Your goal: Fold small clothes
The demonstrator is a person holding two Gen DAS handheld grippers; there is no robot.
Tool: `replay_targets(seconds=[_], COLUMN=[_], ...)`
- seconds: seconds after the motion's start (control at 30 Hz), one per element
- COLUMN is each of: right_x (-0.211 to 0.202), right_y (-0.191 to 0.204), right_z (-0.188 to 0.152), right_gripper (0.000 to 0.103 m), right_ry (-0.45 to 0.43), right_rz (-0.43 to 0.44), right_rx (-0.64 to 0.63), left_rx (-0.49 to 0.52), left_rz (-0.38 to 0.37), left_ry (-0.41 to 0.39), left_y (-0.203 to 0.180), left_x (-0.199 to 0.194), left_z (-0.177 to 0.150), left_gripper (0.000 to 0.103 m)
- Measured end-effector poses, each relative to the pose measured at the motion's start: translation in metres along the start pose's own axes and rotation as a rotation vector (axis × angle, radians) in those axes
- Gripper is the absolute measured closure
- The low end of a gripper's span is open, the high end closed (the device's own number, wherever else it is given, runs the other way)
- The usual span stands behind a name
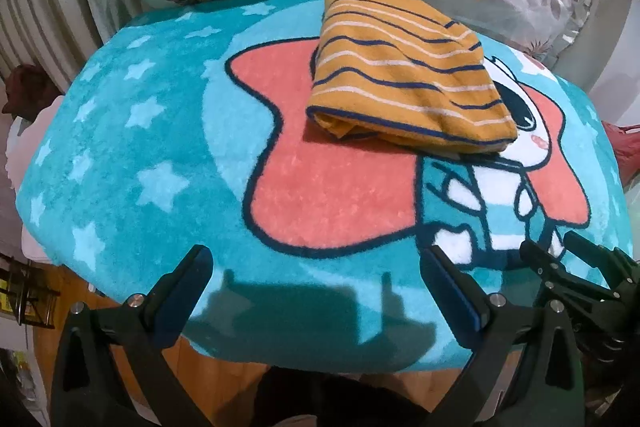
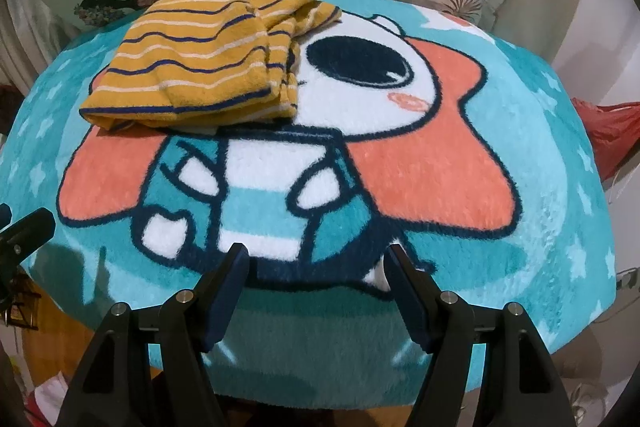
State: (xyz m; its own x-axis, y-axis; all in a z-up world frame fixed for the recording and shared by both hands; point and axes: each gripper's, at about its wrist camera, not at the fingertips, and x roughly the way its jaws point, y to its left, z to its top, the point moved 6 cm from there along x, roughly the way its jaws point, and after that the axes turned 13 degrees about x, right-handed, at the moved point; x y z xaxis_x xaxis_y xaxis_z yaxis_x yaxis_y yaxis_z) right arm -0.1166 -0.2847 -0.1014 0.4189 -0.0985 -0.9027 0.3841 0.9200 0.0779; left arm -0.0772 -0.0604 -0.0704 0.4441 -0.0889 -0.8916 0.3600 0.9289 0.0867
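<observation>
**A:** Cushions line the back, and a fleecy blanket [image 1: 132, 163] with a cartoon print covers the surface. Where is the garment?

**B:** The striped top [image 1: 404, 75] lies on the far half of the blanket, over the cartoon figure's head, well apart from both grippers. It sits in a compact bundle, layers stacked, one doubled edge toward the cameras.

**A:** So is the folding done?

**B:** Mostly, I'd judge. It is already a small, thick packet. In the right wrist view the far right side looks looser, with a layer bulging out, so a tidy-up may remain. I see no other clothes waiting on the blanket.

**A:** And the grippers?

**B:** The left gripper [image 1: 316, 279] hangs over the near edge, jaws wide, nothing between them. The right gripper [image 2: 316, 267] is likewise over the near edge, jaws wide and empty. They sit side by side; each shows at the edge of the other's view.

**A:** What can't you make out?

**B:** What lies under the blanket; only a strip of wood shows below its near edge, so I can't tell if it's a tabletop. The garment's inner layers are hidden, as are any sleeves. The person is out of view.
</observation>
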Motion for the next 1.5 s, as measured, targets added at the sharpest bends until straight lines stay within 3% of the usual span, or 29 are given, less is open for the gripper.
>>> replay_targets(seconds=[0.5,1.5], right_x=[0.001,0.015], right_y=[0.009,0.045], right_z=[0.002,0.004], right_gripper=[0.028,0.027], right_ry=[0.000,0.024], right_rz=[-0.024,-0.032], right_rx=[-0.021,-0.080], left_rx=[-0.029,-0.078], left_rz=[-0.039,-0.046], left_ry=[0.010,0.059], left_y=[0.006,0.034], left_x=[0.001,0.014], left_z=[-0.002,-0.010], left_gripper=[0.000,0.000])
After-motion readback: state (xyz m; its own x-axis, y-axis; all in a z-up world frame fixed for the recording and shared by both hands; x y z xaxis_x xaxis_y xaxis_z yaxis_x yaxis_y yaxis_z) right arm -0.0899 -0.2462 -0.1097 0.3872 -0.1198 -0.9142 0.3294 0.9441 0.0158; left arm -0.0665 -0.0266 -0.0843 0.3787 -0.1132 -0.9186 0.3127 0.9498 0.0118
